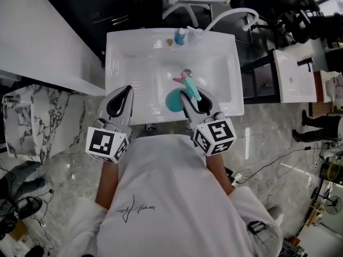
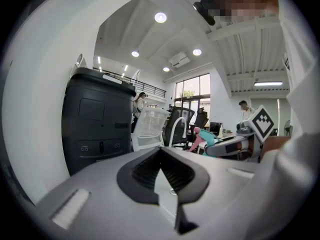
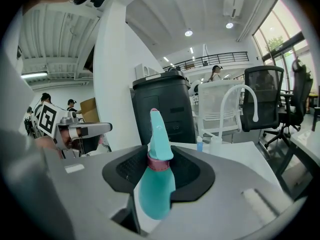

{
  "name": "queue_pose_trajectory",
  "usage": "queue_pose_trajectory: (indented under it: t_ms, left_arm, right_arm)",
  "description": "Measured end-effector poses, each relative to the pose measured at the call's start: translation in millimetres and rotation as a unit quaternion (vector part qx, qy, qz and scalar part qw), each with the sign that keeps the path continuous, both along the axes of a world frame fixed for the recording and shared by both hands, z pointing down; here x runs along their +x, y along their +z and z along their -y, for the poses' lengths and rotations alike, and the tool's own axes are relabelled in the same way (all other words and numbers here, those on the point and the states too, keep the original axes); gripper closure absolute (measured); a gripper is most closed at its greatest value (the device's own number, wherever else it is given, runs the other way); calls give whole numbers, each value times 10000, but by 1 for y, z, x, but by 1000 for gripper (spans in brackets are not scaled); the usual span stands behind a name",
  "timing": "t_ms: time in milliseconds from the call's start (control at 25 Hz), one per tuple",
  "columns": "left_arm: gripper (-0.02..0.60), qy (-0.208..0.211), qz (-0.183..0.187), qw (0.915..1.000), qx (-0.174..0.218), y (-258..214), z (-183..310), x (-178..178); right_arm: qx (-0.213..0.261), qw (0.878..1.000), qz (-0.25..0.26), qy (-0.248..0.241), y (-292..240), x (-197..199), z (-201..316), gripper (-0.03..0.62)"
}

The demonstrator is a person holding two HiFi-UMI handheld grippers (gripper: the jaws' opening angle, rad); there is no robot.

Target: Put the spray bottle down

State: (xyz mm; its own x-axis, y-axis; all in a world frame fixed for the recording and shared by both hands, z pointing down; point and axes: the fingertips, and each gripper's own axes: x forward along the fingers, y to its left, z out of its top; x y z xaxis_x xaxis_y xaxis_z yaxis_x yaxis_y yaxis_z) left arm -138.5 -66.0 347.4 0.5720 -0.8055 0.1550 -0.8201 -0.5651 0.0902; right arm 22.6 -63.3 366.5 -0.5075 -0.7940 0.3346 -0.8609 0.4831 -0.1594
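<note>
Spray bottle (image 3: 156, 194), teal: pinched at the neck by right gripper (image 3: 160, 160) over near side of sink (image 1: 228, 74); set base down flat, then release. Left gripper (image 2: 160, 152): pressed together, empty

No legible text; the scribble (image 1: 136, 210) on the shirt (image 1: 182, 186) is unreadable.
</note>
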Motion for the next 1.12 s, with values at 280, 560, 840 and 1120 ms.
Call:
queue_pose_trajectory:
  t_ms: [280,560,840,1120]
  left_arm:
    - [577,196,285,9992,175,6,0,-1]
    - [577,263,199,9994,85,14,-7,3]
    - [577,156,195,9996,93,11,-9,5]
    - [577,61,174,9998,69,8,-3,6]
  right_arm:
    - [12,9998,76,206,0,-9,-7,459]
    - [139,9992,154,350,-4,-3,-14,459]
    - [214,9994,99,238,-5,-2,-3,459]
    - [287,9996,50,-2,-11,-4,13,459]
